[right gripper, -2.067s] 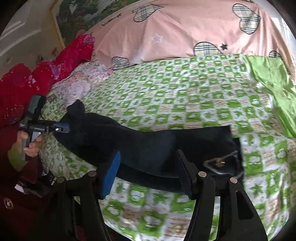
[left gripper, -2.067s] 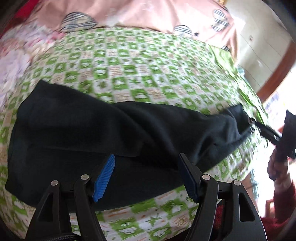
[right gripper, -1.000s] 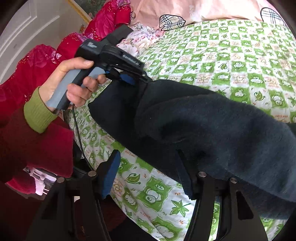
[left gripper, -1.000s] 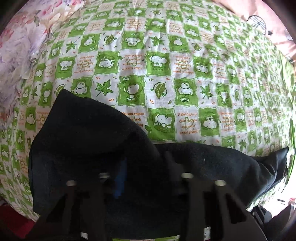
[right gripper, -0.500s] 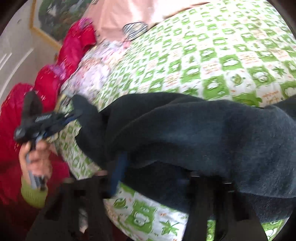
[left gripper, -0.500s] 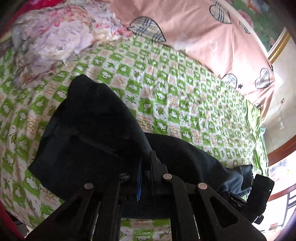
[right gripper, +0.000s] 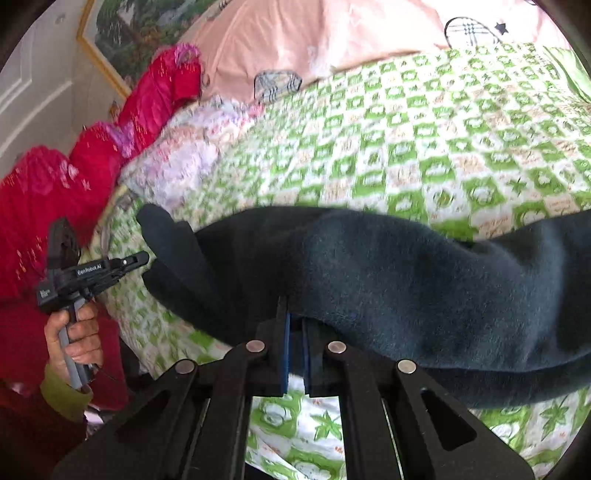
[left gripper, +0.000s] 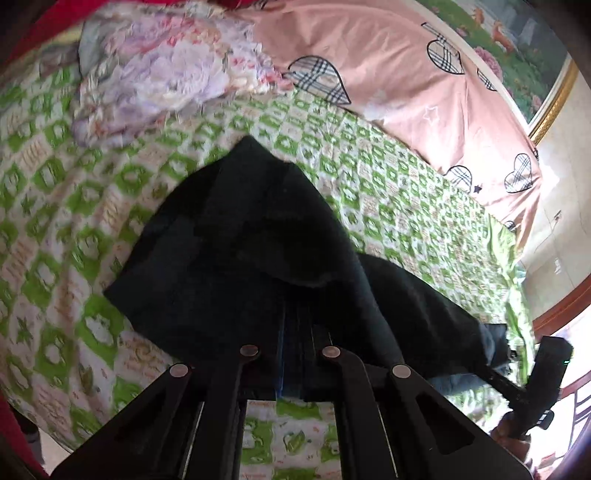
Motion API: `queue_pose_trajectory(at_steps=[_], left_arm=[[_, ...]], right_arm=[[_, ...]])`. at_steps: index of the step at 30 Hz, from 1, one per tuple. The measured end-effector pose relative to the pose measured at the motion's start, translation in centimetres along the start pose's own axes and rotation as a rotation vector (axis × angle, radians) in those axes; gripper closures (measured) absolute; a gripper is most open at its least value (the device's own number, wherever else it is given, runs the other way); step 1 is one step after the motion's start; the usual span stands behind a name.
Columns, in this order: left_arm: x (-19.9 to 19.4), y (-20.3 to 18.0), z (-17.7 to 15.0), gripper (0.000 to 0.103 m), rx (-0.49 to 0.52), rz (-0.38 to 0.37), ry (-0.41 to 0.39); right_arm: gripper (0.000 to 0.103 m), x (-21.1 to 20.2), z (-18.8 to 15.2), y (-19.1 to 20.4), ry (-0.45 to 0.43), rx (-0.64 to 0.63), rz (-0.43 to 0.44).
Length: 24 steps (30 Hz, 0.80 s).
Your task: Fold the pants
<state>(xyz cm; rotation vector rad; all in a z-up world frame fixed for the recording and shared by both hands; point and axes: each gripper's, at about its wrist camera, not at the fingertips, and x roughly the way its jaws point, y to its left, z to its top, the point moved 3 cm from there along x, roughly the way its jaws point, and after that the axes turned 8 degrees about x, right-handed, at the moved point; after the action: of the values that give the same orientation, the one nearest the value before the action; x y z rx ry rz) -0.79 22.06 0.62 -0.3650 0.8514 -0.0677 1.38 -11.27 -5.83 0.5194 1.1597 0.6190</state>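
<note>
Dark navy pants (left gripper: 243,251) lie bunched lengthwise near the front edge of a bed. My left gripper (left gripper: 295,332) is shut on the pants' near edge at one end. My right gripper (right gripper: 297,332) is shut on the pants (right gripper: 406,273) at the other end, the fabric draped over its fingers. In the right wrist view the left gripper (right gripper: 140,260) meets the pants' far tip. In the left wrist view the right gripper (left gripper: 495,369) shows at the pants' far end, low right.
The bed has a green-and-white checked sheet (left gripper: 399,206). A pink quilt with plaid hearts (left gripper: 388,70) lies along the back. A floral cloth (left gripper: 166,70) and red bedding (right gripper: 74,177) sit at one end. A framed picture (right gripper: 122,33) hangs on the wall.
Both grippers were open beside the pants two seconds ago. Both have since closed on the fabric, the left first, the right in the last half second, and the pants are lifted and bunched.
</note>
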Motion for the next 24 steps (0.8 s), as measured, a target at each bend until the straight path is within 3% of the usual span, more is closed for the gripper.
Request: queue_pose_trajectory(at_steps=[2,3,4,6,9,11,12,13,16,20,24], left_arm=[[-0.4,-0.3,-0.1,0.09,-0.007,-0.034,-0.005],[-0.8,-0.8,0.1,0.08,0.001,-0.044,-0.011],[-0.8,-1.3,0.3,0.056,0.006,-0.046,-0.006],[-0.4,-2.4,0.7,0.031,0.016,-0.037,0.003],[1.6,-3.3,1.0,0.034,0.0,-0.01,0.049],[2.8,-3.0,1.0,0.043,-0.037,0.008,0.081],[3.4,-2.7,0.9,0.065,-0.056,0.01,0.092],[4.0,-2.2,0.8,0.096,-0.074,0.016,0.107],[3.3,-0.5,0.6,0.098,-0.123,0.009,0.069],[-0.4,0.5,0.5,0.099,-0.062,0.055,-0.032],[0.7,2.5,-1.7,0.099,-0.092,0.053,0.027]], right_arm=[[0.096,0.1,-0.2,-0.1,0.009,0.014,0.011],[0.096,0.1,-0.2,0.0,0.005,0.011,0.008],[0.095,0.0,-0.1,0.0,0.0,0.009,0.007],[0.094,-0.1,-0.3,0.1,-0.001,0.007,0.005],[0.094,-0.1,-0.3,0.3,-0.006,0.001,-0.002],[0.094,-0.1,-0.3,0.3,-0.004,-0.005,-0.005],[0.094,-0.1,-0.4,0.2,-0.002,-0.006,-0.006],[0.094,-0.1,-0.5,0.1,0.0,-0.011,-0.009],[0.096,-0.6,-0.6,0.8,-0.011,-0.06,-0.021],[0.096,-1.1,-0.7,1.6,-0.018,-0.108,-0.002],[0.096,0.9,-1.6,0.7,0.071,-0.077,-0.002]])
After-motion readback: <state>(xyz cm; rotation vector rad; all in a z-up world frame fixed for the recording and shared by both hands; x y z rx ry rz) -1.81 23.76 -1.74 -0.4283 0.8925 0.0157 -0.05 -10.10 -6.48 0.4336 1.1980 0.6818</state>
